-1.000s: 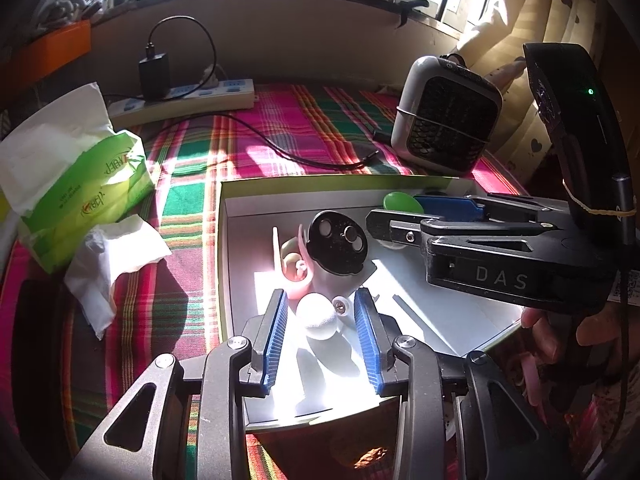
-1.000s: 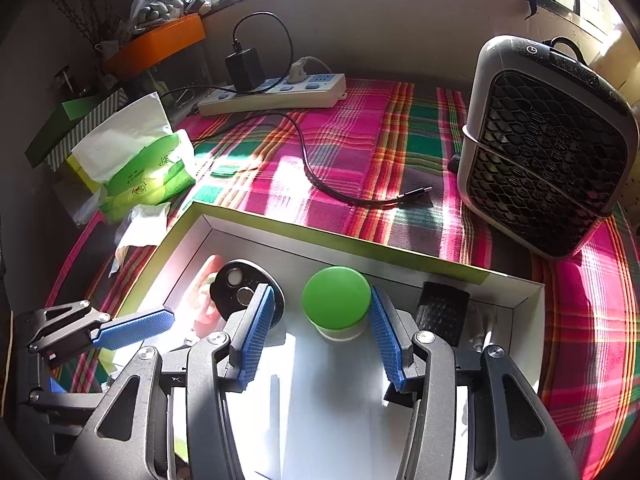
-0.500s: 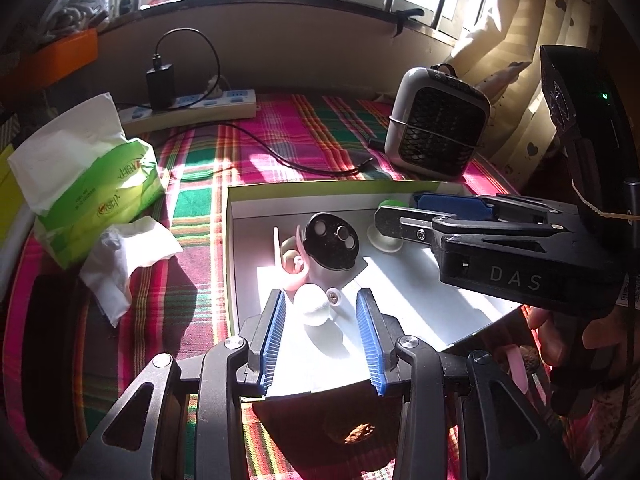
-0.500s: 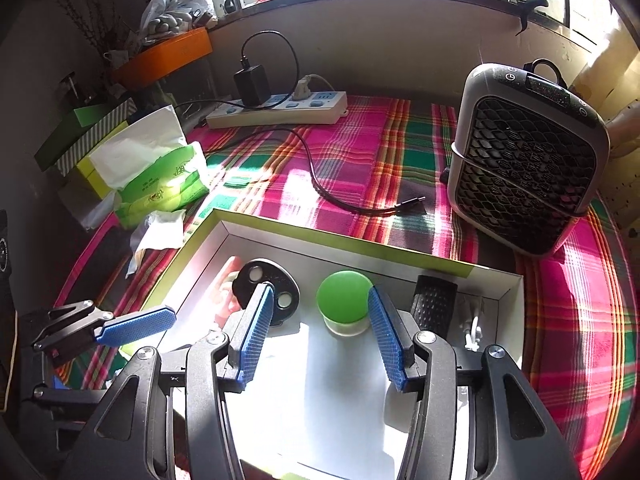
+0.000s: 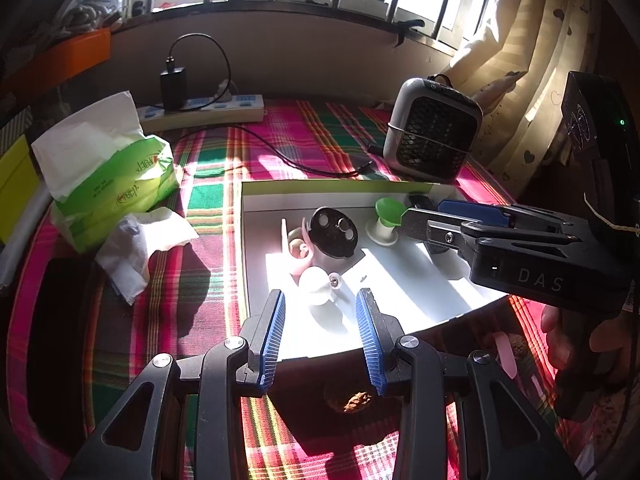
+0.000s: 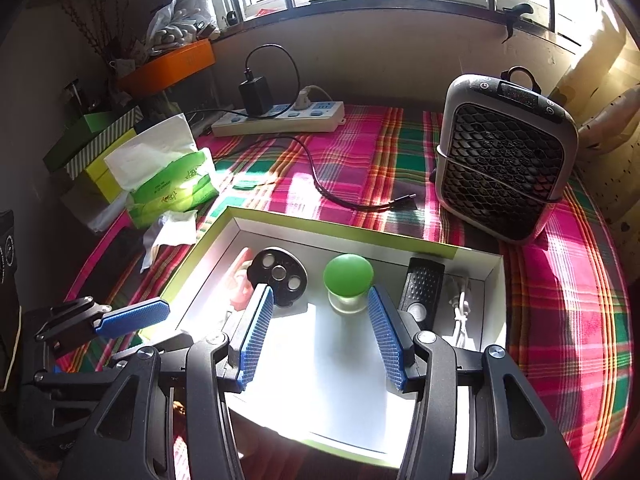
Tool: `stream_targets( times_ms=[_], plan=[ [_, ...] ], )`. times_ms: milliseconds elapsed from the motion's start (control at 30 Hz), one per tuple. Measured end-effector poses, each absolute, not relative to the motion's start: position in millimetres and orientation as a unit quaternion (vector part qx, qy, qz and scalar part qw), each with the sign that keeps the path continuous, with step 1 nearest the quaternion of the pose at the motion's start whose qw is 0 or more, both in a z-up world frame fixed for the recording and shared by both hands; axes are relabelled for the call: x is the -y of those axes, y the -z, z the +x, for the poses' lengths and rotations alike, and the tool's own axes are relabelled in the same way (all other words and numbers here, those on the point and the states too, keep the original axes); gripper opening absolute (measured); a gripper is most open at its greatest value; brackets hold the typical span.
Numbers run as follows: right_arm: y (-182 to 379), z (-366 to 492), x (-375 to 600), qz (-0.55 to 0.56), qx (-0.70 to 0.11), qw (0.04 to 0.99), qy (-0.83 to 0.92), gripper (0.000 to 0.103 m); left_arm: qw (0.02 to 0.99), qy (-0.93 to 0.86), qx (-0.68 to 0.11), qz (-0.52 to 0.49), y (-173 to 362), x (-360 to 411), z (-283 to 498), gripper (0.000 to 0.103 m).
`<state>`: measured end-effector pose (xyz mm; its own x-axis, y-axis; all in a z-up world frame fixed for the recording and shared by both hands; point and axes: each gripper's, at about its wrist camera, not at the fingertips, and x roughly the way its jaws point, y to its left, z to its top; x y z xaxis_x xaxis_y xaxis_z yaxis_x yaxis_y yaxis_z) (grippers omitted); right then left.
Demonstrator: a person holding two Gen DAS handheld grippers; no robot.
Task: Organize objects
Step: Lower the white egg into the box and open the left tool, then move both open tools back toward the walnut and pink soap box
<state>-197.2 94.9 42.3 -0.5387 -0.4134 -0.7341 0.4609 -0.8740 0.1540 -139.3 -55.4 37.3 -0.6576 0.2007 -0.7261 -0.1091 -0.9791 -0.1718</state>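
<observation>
A shallow white box with a green rim (image 5: 332,186) (image 6: 340,228) lies on the plaid cloth. In it are a black disc with round holes (image 5: 334,232) (image 6: 280,276), a green-topped knob (image 5: 386,216) (image 6: 348,280), a pink piece (image 5: 298,252), a white ball (image 5: 316,290), a black remote (image 6: 422,292) and a white cable (image 6: 460,312). My left gripper (image 5: 320,328) is open and empty above the box's near edge, behind the ball. My right gripper (image 6: 320,328) is open and empty, just behind the green knob; it also shows in the left wrist view (image 5: 452,216).
A small heater (image 6: 504,156) (image 5: 432,144) stands at the back right. A power strip with a black charger (image 6: 280,118) and a loose cable (image 6: 352,196) lie at the back. A green tissue pack (image 5: 108,176) and crumpled tissue (image 5: 140,244) lie left of the box.
Both grippers have drawn back and up from the box, still open. The ball and the green knob stay in the box, now farther from the fingers.
</observation>
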Motion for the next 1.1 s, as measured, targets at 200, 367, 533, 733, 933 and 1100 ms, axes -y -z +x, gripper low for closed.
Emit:
stream_targets(
  times_ms=[200, 367, 533, 733, 933, 1100],
  plan=[
    [-45.3, -184.2, -101.7, 0.402, -0.023, 0.242, 0.883, 0.051, 0.086, -0.911, 0.059, -0.399, -39.6, 58.4, -128.9, 0.034],
    [-47.6, -171.7, -108.3, 0.395, -0.016, 0.238, 0.887, 0.051, 0.085, -0.914, 0.07, -0.391, -43.8, 65.6, -120.6, 0.034],
    [-49.2, -157.4, -117.3, 0.383, -0.017, 0.226, 0.896, 0.051, 0.092, -0.914, 0.08, -0.387, -44.3, 71.7, -110.5, 0.034],
    [-48.2, -138.1, -132.2, 0.37, -0.014, 0.206, 0.906, 0.051, 0.107, -0.911, 0.081, -0.391, -39.6, 71.2, -100.7, 0.034],
    [-45.5, -119.8, -154.5, 0.364, -0.007, 0.173, 0.915, 0.051, 0.115, -0.906, 0.086, -0.399, -31.5, 69.8, -96.7, 0.034],
    [-41.5, -109.7, -171.5, 0.364, 0.0, 0.145, 0.92, 0.051, 0.117, -0.902, 0.09, -0.405, -25.5, 69.5, -96.1, 0.034]
  ],
)
